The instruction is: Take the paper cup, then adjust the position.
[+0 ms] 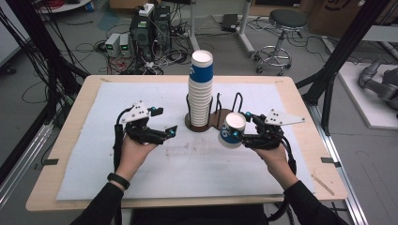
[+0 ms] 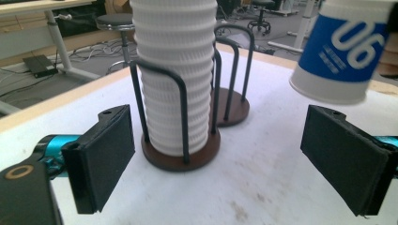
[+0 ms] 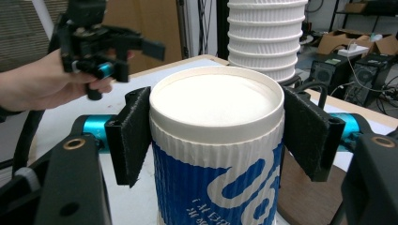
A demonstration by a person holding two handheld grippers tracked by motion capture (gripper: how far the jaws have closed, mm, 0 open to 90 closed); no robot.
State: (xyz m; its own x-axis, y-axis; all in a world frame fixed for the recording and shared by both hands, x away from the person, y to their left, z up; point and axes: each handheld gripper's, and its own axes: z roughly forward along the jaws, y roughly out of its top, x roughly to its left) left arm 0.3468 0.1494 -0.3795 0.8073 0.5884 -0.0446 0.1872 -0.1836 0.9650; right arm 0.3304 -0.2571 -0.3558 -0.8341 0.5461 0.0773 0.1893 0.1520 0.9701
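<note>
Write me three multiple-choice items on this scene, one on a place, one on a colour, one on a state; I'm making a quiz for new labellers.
1. Where is the cup stack?
A. In the left ring of the holder
B. Lying flat on the mat
C. On the stool

2. What colour is the print on the cup that the right gripper holds?
A. Red
B. Blue
C. Green

3. How is the left gripper?
A. Shut on a cup
B. Shut on the holder
C. Open and holding nothing

Answers: 1 A, the stack stands upright inside the wire loops; 2 B, the gripper views show a blue band with white marks; 3 C, its pads stand wide apart with nothing between them.
</note>
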